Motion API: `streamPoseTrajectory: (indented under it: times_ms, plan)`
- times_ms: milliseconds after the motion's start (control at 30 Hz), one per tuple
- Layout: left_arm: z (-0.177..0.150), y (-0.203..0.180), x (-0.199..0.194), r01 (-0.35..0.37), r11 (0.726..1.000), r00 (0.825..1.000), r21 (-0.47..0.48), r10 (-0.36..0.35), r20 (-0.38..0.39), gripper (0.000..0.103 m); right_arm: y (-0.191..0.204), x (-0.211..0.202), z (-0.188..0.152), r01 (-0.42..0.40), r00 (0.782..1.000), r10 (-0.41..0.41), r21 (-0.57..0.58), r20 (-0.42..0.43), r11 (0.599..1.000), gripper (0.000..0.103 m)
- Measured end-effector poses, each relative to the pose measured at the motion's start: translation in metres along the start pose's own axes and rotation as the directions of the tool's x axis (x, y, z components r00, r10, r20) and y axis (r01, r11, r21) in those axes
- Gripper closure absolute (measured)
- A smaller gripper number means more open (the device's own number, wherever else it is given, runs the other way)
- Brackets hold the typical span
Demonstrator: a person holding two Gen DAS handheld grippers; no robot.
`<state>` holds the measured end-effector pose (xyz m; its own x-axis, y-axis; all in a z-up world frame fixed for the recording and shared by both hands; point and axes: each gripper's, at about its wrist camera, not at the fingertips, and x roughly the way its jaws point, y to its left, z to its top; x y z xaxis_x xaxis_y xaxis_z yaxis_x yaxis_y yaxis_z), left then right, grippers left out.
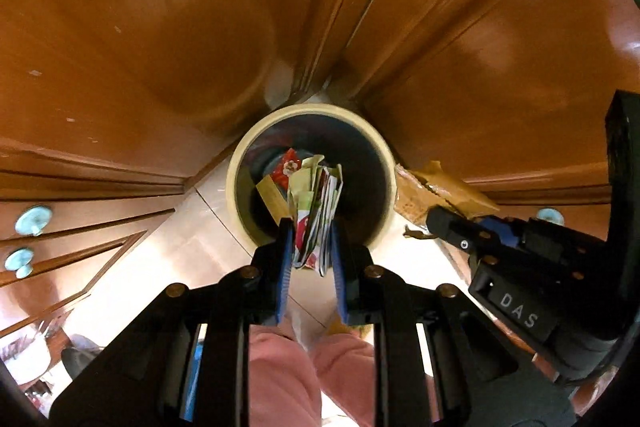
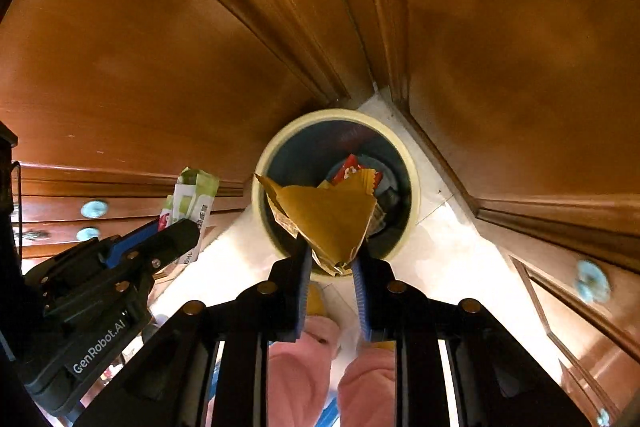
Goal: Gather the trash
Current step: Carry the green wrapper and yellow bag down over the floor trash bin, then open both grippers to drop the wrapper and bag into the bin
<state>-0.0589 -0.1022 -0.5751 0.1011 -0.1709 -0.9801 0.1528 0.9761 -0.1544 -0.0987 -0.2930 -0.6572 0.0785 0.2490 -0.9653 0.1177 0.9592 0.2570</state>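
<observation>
A round bin with a cream rim (image 1: 236, 163) stands on the pale floor in a corner of wooden cabinets; it holds a red wrapper (image 1: 286, 167) and other trash. My left gripper (image 1: 310, 247) is shut on a crumpled green-white-red wrapper (image 1: 316, 203), held above the bin's near rim. My right gripper (image 2: 333, 263) is shut on a gold foil wrapper (image 2: 332, 215) above the bin (image 2: 414, 187). The right gripper (image 1: 452, 227) shows to the right in the left wrist view with the gold wrapper (image 1: 440, 187). The left gripper (image 2: 172, 239) shows at left in the right wrist view with its wrapper (image 2: 192, 199).
Brown wooden cabinet doors (image 1: 160, 27) close in on both sides of the bin. Drawers with pale blue knobs (image 1: 34, 221) are at the left, and another knob (image 2: 592, 281) at the right. Pink-trousered knees (image 1: 288, 367) show below the grippers.
</observation>
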Motion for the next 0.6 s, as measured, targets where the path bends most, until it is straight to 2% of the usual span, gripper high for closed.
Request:
streamPoseTrajectory:
  times_ms: [100,200,233,267,367,600]
  plan:
    - [-0.001,0.004,0.015,-0.014,1.0,1.0,0.002,0.014,-0.01,0.084,0.0,0.021,0.007,-0.002,1.0,0.003,0.005,-0.017,1.0,0.073]
    - [-0.001,0.009,0.023,-0.031,1.0,0.999,0.002,0.031,-0.013,0.074,0.001,0.035,0.009,-0.003,1.0,0.003,-0.004,-0.019,1.0,0.062]
    - [-0.002,0.012,0.024,-0.031,1.0,0.999,0.005,0.031,-0.017,0.064,0.004,0.037,0.011,-0.002,1.0,0.001,-0.012,-0.02,1.0,0.06]
    - [-0.002,0.013,0.024,-0.036,0.999,0.999,0.009,0.036,-0.017,0.058,0.006,0.039,0.012,0.003,1.0,-0.004,-0.022,-0.025,1.0,0.059]
    - [0.0,0.014,0.022,-0.047,0.999,0.999,0.021,0.048,-0.017,0.048,0.009,0.041,0.015,0.025,0.999,-0.026,-0.032,-0.03,0.999,0.056]
    - [0.001,0.017,0.005,-0.059,0.998,0.998,0.025,0.059,-0.001,0.035,0.013,0.027,0.017,0.028,0.999,-0.029,-0.025,-0.027,0.999,0.049]
